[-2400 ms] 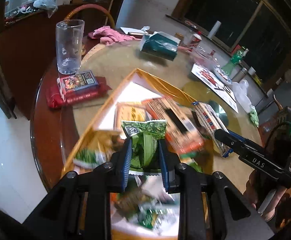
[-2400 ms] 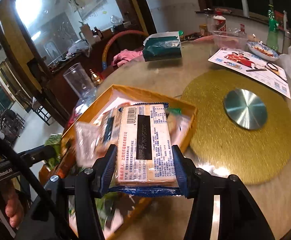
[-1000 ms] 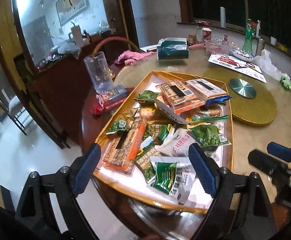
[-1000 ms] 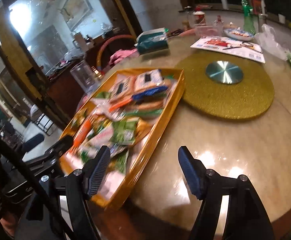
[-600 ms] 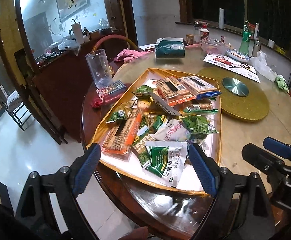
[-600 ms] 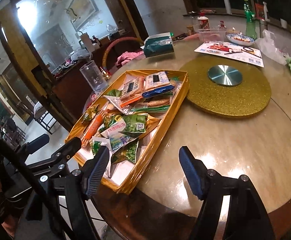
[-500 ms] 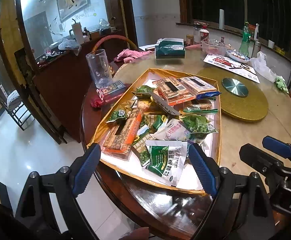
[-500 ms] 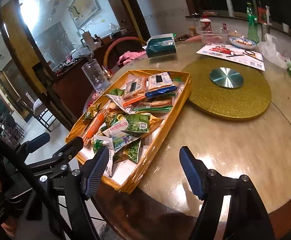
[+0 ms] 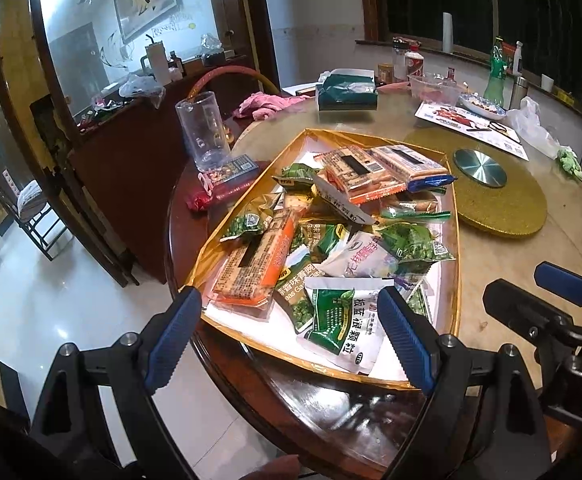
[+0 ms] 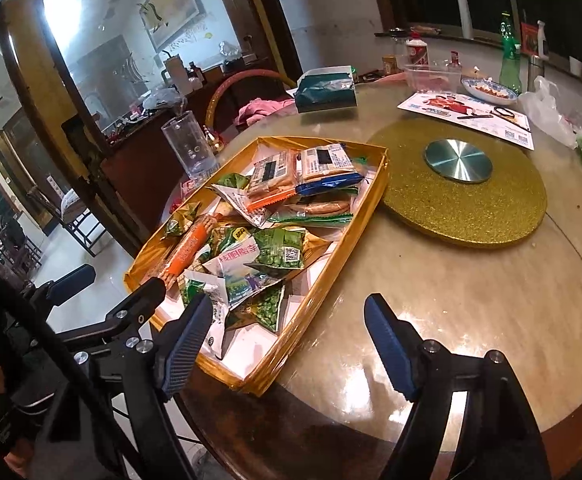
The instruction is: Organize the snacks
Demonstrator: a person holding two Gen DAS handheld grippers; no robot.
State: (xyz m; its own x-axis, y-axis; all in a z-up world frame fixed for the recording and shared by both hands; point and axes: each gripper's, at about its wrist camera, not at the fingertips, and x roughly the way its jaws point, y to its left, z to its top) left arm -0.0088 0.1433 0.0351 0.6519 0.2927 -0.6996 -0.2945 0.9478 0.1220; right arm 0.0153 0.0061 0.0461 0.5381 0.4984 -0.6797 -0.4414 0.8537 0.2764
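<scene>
A gold tray (image 9: 457, 264) (image 10: 331, 272) on the round table holds a heap of snack packs. Among them are an orange cracker pack (image 9: 257, 264), a white-and-green sachet (image 9: 343, 324) and a blue-ended cracker pack (image 9: 411, 164) (image 10: 323, 164). My left gripper (image 9: 287, 296) hangs wide open, short of the tray's near edge, with nothing between its pads. My right gripper (image 10: 289, 304) hovers over the tray's near right corner and the tabletop. Its jaws are opening and hold nothing. Each gripper shows in the other's view, the right gripper (image 9: 551, 300) and the left gripper (image 10: 103, 292).
A clear tumbler (image 9: 203, 132) (image 10: 187, 144) and a red packet (image 9: 227, 184) stand left of the tray. A gold turntable disc (image 9: 499, 200) (image 10: 463, 200) lies to its right. A green tissue box (image 9: 347, 94), a leaflet (image 9: 467, 120), bottles and a bowl crowd the far side.
The left gripper let go of a green packet and the right gripper a cracker pack; both packs now lie in the tray. Both grippers drew back from the tray, and the right jaws widened.
</scene>
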